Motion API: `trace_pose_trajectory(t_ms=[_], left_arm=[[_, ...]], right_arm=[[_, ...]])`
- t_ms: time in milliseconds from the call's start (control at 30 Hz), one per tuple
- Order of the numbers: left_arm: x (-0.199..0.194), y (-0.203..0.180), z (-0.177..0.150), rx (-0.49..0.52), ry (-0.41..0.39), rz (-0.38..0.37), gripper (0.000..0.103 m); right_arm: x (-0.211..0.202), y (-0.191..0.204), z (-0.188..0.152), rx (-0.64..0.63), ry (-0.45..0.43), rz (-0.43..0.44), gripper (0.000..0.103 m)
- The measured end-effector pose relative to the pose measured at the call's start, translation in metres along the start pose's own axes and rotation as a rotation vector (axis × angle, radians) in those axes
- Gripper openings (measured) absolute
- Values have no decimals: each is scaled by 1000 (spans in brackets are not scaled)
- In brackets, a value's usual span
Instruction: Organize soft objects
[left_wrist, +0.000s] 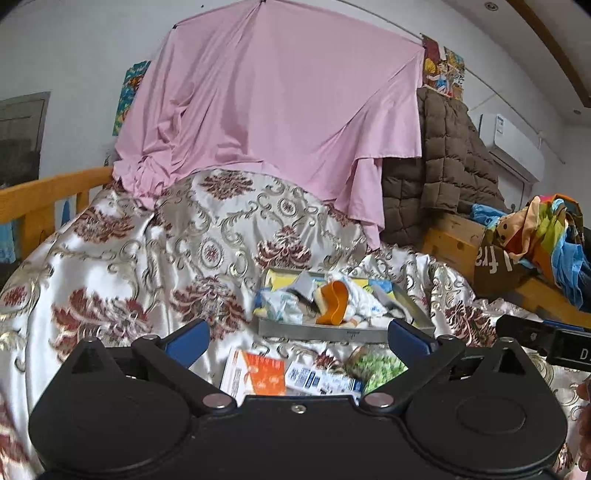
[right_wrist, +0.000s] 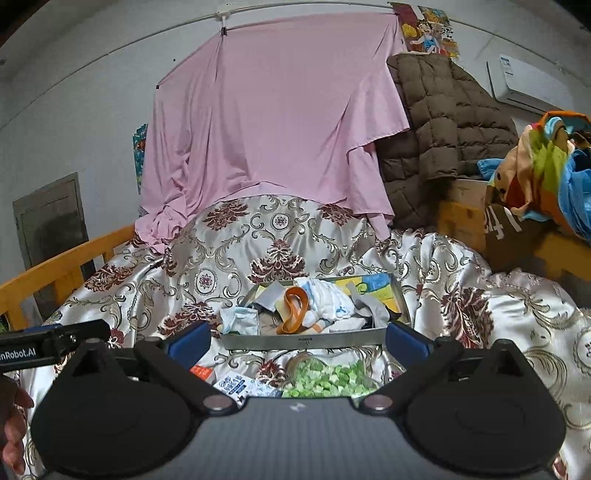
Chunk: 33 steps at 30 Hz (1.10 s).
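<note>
Counting one tray (right_wrist: 306, 341), three packets (right_wrist: 325, 380).

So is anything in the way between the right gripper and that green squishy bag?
Nothing visible. The right gripper is open and empty, and the clear bag of green soft pieces lies on the patterned satin cloth just below its fingers.

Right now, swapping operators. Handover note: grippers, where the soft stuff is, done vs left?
Left gripper: open, empty, hovering short of the metal tray.
Right gripper: open, empty, beside the left one, aimed at the same tray.
Tray sits on the patterned satin cloth, piled with white soft items and an orange band.
Still loose on the cloth in front of the tray: orange-and-white packet, blue-and-white packet, bag of green pieces.
Done: some items are in the tray. Left: the three loose items, likely the bag first.
</note>
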<state>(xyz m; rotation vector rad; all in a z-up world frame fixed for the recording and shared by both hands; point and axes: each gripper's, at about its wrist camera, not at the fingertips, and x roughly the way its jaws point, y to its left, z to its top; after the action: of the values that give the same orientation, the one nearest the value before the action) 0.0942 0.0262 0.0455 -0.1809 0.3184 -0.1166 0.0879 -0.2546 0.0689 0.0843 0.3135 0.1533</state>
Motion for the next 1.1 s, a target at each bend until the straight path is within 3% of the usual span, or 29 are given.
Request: trace_pose_trajectory(t_ms=[367, 1100], left_arm=[[-15, 13, -36, -68, 8, 71, 102], [-21, 6, -66, -11, 51, 164, 102]], right_arm=[[-17, 13, -36, 19, -6, -40, 103], [-28, 21, -69, 7, -2, -55, 103]])
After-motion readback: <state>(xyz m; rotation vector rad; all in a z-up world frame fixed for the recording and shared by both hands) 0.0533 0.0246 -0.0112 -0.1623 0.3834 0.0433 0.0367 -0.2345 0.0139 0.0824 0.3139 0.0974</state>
